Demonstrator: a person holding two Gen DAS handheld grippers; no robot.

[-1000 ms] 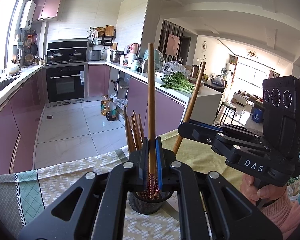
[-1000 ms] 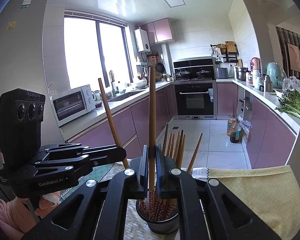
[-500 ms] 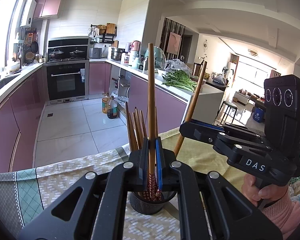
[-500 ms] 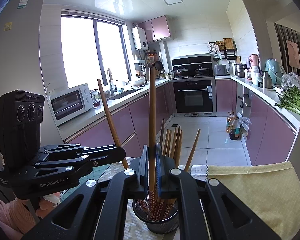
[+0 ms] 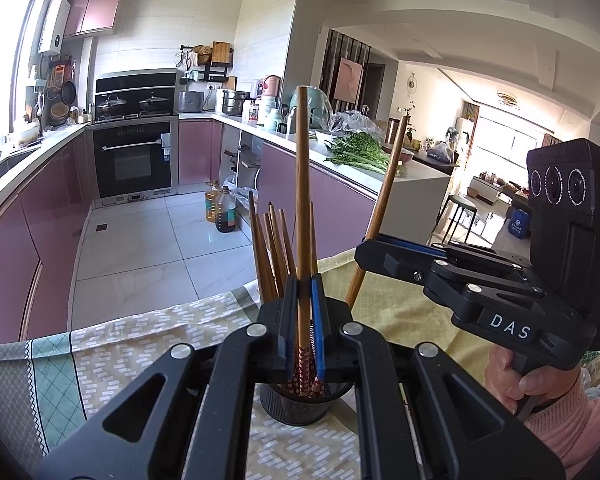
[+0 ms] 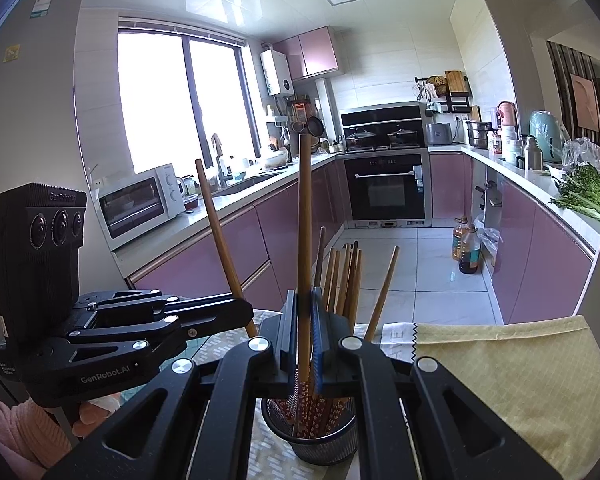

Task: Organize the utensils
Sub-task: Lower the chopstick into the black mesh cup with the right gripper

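Both grippers are closed, each on a single wooden chopstick held roughly upright. In the left wrist view, the left gripper is seen clamped tight on its chopstick, whose patterned end points down toward the mesh holder. The right gripper is likewise clamped on a second chopstick, its patterned end just above or inside the holder's mouth; which of the two cannot be told.

The holder stands on a patterned tablecloth, near the table's far edge, and already carries a bundle of chopsticks, splayed outward.

Stage, as judged: both sticks are poised for insertion and neither has been released.

Risks noted:
- The two grippers are set close together over one small opening. A clash of the jaw bodies is likely if both are lowered together.
- The splayed bundle fills much of the opening. A descending tip could catch on a leaning stick and be deflected outside the rim.
- The holder looks light. A sideways push could tip it toward the nearby table edge.
- A release made too high would let a stick bounce out or topple onto the cloth.
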